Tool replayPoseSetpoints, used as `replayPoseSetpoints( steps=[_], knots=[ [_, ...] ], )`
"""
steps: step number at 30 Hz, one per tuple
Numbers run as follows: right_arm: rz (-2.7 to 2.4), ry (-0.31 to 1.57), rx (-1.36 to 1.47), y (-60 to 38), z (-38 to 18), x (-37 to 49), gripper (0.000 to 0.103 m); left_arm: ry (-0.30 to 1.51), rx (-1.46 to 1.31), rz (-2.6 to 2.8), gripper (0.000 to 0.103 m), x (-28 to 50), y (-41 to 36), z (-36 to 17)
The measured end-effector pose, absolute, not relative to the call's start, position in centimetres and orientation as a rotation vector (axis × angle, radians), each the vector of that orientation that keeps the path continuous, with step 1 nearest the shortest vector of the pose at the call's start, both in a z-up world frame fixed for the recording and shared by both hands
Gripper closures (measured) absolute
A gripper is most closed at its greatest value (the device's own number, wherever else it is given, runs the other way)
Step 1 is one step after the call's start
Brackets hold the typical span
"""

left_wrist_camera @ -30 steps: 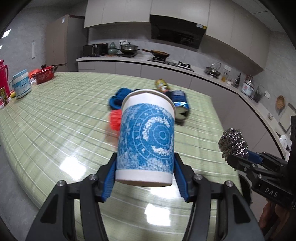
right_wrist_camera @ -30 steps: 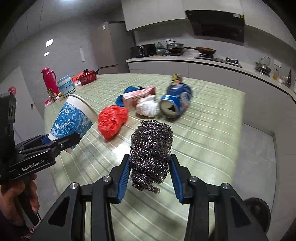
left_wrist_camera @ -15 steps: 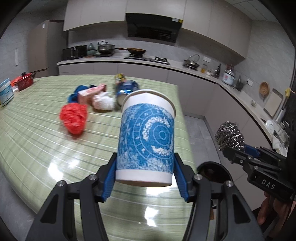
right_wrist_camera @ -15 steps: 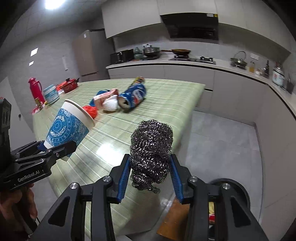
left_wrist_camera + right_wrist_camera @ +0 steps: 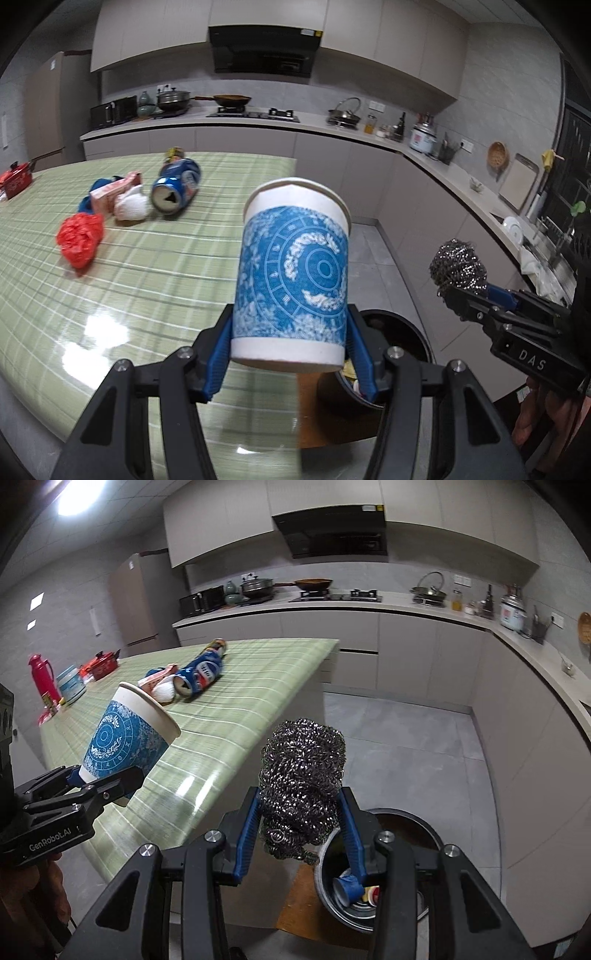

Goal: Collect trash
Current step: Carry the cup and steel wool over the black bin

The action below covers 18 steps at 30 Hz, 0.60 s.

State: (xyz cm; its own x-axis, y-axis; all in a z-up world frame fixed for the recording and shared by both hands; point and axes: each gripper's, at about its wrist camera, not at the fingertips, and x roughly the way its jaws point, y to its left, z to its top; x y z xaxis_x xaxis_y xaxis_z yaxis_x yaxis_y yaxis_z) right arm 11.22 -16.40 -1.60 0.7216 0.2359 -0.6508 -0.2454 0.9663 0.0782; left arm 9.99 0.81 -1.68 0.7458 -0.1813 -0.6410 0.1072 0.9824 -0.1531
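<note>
A blue-patterned paper cup (image 5: pixel 291 280) stands upright in my left gripper (image 5: pixel 290 317), whose blue pads are shut on its lower wall. My right gripper (image 5: pixel 301 801) is shut on a ball of steel wool (image 5: pixel 301 775). Both hang past the corner of the green checked table (image 5: pixel 147 277), the right gripper above a round black bin (image 5: pixel 417 827) on the floor with trash inside. On the table lie a red plastic bag (image 5: pixel 79 240), a crushed blue can (image 5: pixel 177 188), a white wad (image 5: pixel 131 206) and a pink carton (image 5: pixel 114 188).
A kitchen counter (image 5: pixel 369 603) with hob, pots and a rice cooker runs along the back and right walls. A red thermos (image 5: pixel 42 677), a tub and a red pot (image 5: pixel 101 662) stand at the table's far left. Grey floor lies between table and cabinets.
Both grippers have swung right, from over the table to past its corner, each keeping its load. The black bin has come into view below them.
</note>
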Motion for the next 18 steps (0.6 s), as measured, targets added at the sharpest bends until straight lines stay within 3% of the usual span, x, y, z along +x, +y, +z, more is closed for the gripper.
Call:
replayPoseSetpoints(
  steps=[18],
  knots=[
    [0.123,0.773,0.010,-24.4,-3.8,9.4,0.059,0.781,-0.068,-0.283,0.045,10.2,-8.6,-4.4]
  ],
)
